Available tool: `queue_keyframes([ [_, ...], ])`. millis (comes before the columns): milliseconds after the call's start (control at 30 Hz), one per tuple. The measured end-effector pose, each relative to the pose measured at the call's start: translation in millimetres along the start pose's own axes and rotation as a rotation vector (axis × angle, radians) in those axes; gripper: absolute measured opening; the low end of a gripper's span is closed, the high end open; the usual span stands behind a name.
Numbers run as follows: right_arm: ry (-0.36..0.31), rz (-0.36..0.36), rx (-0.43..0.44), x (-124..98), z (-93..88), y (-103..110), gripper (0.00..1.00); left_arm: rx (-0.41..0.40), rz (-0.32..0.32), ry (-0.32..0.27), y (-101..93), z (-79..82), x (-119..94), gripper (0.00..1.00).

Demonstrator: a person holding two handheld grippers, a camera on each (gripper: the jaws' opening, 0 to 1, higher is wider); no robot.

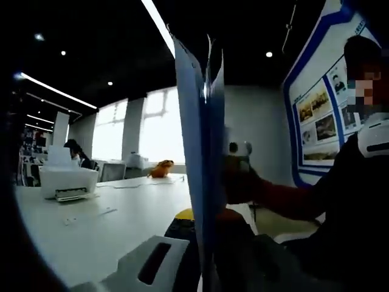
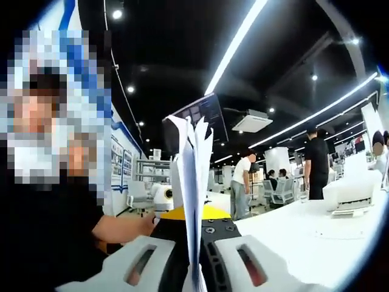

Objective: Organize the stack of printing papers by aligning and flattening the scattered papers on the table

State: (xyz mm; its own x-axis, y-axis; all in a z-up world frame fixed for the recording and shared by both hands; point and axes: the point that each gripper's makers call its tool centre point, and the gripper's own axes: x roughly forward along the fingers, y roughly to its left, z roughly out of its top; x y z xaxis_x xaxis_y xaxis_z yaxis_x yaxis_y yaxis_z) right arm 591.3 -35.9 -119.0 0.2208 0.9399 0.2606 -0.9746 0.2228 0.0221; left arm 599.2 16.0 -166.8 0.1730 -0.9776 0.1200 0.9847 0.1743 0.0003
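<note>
Your right gripper [image 2: 196, 267] clamps stack of papers [image 2: 193, 182] upright, edge-on between both jaws, above white tabletop [image 2: 304, 234]. In left gripper view, same papers [image 1: 200, 152] stand vertical beside your left gripper [image 1: 200, 267]; one jaw visible, can't tell if it grips. White printer [image 1: 65, 180] sits well apart on tabletop [image 1: 109, 225]. Orange object [image 1: 161, 168] further back.

My right claw [image 2: 196, 267] has pale grey slotted jaws on a black, yellow-capped body with small screws; my sleeve [image 2: 42, 243] is black.
</note>
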Motion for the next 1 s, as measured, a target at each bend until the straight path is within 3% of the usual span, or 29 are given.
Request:
queue_keyframes([
  [67,-0.011,0.012,0.02,-1.9,2.2,2.6,0.0,-0.01,0.001,-0.007,-2.4,3.3,0.6,0.05],
  [233,-0.021,0.004,0.046,-10.6,-4.0,5.6,0.22,-0.029,0.015,-0.047,-10.2,26.2,3.4,0.05],
  [333,-0.056,-0.019,0.065,-20.5,-4.1,2.5,0.26,-0.023,0.023,-0.067,-12.8,37.9,4.3,0.04],
  [533,-0.132,-0.059,0.085,-42.8,-6.9,-3.7,0.37,-0.037,0.018,-0.197,-21.7,71.1,1.0,0.04],
  [667,-0.17,-0.073,0.132,-45.8,-14.1,-5.7,0.45,-0.006,-0.021,-0.277,-32.4,88.2,-0.9,0.04],
  [867,-0.216,-0.071,0.186,-38.3,-18.8,-5.8,0.58,0.006,-0.009,-0.366,-34.9,107.4,-5.4,0.04],
  [1000,-0.253,-0.027,0.234,-25.0,-21.2,2.5,0.59,0.045,-0.033,-0.509,-36.4,129.4,-19.2,0.04],
])
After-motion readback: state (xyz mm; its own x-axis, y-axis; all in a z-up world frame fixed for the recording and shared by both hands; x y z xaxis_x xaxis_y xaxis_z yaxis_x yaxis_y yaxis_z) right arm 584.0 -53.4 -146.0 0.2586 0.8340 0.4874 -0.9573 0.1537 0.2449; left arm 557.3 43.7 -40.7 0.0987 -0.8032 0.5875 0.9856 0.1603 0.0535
